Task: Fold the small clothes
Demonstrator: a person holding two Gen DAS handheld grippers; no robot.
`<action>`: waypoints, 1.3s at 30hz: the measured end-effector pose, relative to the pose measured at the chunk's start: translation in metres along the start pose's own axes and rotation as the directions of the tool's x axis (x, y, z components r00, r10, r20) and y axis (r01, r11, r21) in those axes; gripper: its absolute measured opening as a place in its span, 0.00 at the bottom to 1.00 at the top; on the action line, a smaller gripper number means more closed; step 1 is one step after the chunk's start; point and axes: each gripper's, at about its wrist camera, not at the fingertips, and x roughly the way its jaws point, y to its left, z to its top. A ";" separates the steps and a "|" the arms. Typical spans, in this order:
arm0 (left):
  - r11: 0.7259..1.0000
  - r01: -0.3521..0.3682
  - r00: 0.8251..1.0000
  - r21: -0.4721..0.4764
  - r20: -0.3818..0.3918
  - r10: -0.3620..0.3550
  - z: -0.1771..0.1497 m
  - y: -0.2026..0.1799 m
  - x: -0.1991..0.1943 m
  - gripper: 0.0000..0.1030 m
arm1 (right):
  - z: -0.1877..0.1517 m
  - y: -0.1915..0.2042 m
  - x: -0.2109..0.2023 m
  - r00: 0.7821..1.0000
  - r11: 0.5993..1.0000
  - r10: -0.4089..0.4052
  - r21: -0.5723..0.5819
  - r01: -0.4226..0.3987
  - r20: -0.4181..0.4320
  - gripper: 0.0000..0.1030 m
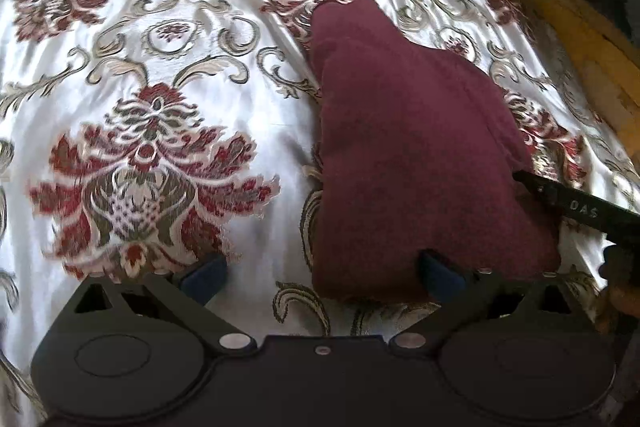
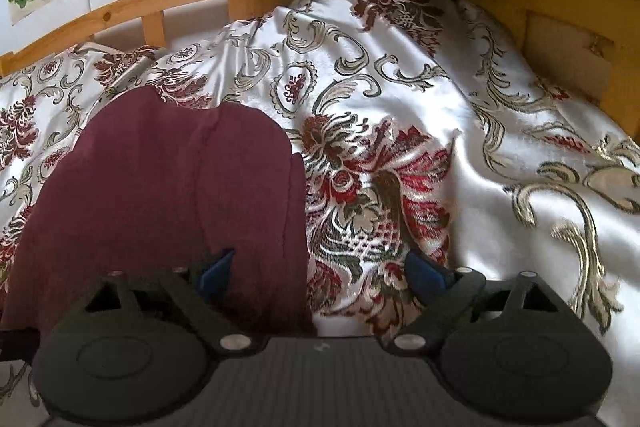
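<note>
Left wrist view: a soft, fuzzy maroon cloth (image 1: 420,155) lies folded on the shiny flowered bedspread (image 1: 160,67), near the wooden bed rail (image 1: 580,39). The left gripper (image 1: 324,273) is wide open and holds nothing; one blue pad touches the cloth's near edge.

Right wrist view: the right gripper (image 2: 320,273) is wide open too, empty, with its left pad over the cloth (image 2: 168,187).

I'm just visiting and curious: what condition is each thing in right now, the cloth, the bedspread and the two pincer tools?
Maroon garment: lying on the bed, partly folded, layers overlapping.
Floral bedspread: spread over the bed, wrinkled.
Left gripper: open, holding nothing, at the garment's near edge.
Right gripper: open, holding nothing, straddling the garment's side edge.
</note>
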 end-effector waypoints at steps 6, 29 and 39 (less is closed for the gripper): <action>0.999 0.014 0.965 0.045 0.262 -0.025 0.057 0.010 -0.028 0.99 | -0.006 -0.007 0.001 0.998 0.997 0.043 0.062 -0.046 0.045 0.96; 0.991 0.051 0.998 0.123 0.036 -0.056 0.160 0.002 0.095 0.31 | -0.010 -0.009 0.005 0.995 0.995 0.063 0.072 -0.068 0.072 0.99; 1.000 0.012 0.988 -0.021 0.156 -0.009 0.168 0.027 0.076 0.17 | -0.011 -0.008 0.005 0.995 0.995 0.063 0.073 -0.068 0.071 1.00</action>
